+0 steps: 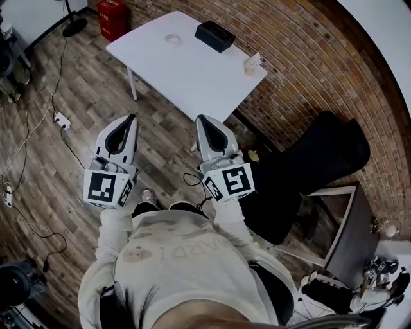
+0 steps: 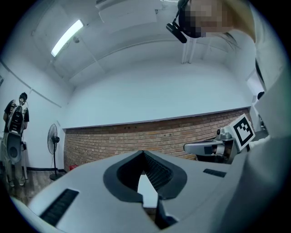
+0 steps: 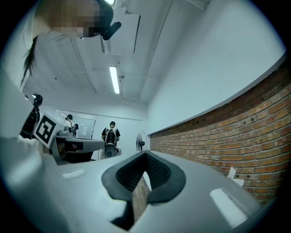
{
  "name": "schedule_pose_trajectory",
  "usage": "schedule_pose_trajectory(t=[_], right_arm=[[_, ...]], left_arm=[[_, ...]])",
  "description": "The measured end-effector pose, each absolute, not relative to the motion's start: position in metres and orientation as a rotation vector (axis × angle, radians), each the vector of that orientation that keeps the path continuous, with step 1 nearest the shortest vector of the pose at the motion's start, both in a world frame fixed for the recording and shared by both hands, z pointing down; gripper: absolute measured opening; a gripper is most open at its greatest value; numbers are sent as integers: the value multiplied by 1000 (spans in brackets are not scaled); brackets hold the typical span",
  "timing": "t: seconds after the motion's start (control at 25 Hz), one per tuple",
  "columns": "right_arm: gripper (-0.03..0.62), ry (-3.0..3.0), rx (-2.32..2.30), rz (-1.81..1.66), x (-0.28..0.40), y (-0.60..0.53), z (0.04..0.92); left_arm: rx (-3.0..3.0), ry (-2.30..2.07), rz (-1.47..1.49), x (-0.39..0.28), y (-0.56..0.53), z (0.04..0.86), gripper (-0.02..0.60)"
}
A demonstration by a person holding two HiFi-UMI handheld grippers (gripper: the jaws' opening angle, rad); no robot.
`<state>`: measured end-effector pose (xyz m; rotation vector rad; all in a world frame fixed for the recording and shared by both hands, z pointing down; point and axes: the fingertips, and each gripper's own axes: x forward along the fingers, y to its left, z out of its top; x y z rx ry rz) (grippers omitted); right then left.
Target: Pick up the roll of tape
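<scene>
Brown wood floor (image 1: 167,128) runs up to a red brick wall (image 1: 302,58), and a white table (image 1: 192,77) stands by that wall. The roll of tape (image 1: 173,38) is a small clear ring. It lies flat on the far part of the table top, and nothing touches it. Near it, toward the wall, sits a black box (image 1: 215,35). The box looks shut and I cannot see inside it. A small white card (image 1: 253,63) stands near the table edge by the wall, apart from the tape.

Both grippers are well away from the tape. They hang over the floor on the near side of the table and point side by side toward it. The left gripper (image 1: 132,118) has its jaws pressed together at the tips, with nothing between them. The right gripper (image 1: 200,119) is clenched tight too and holds nothing.

A red box (image 1: 112,18) sits on the floor past the far corner of the table. A big black bag (image 1: 321,160) lies against the wall on the right. A white power strip (image 1: 62,120) lies on the floor at the left with its cord. A standing fan (image 2: 53,136) shows by the brick wall in the left gripper view.
</scene>
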<state>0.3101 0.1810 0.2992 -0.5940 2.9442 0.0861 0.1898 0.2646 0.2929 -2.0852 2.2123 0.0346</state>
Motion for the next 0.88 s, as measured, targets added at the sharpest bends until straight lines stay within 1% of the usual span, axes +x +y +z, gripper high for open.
schedule_pose_trajectory(t=[0.48,0.88], right_arm=[[11,2936,-642,78,238,162,302],[11,2937,-699,79,195,154,305]], left_arm=[[-2129,2181,48,114,242,297,6],[-2174,2157,75,64,233,301,6]])
